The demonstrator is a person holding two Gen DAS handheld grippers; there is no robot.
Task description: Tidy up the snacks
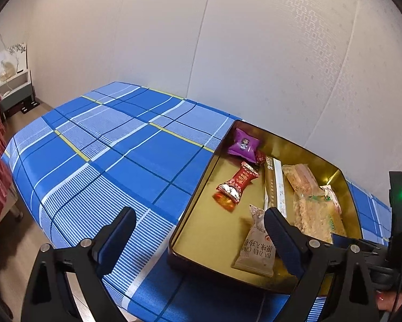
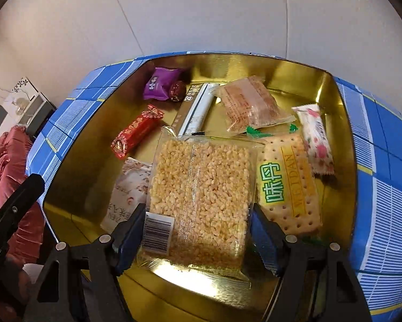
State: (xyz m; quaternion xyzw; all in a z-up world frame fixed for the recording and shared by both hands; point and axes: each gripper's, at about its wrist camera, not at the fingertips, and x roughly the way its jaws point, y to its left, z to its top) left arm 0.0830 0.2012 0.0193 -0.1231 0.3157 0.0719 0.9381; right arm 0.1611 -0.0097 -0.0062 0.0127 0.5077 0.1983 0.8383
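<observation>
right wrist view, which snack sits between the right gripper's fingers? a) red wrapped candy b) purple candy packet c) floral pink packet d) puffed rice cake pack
d: the puffed rice cake pack lies between the fingers of the right gripper, inside the gold tin; the purple, red and floral packets lie farther back in the tin.

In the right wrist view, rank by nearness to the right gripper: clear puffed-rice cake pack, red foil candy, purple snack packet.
1. Clear puffed-rice cake pack: between the right gripper fingers.
2. Red foil candy: left, mid-tin.
3. Purple snack packet: far left corner.
</observation>
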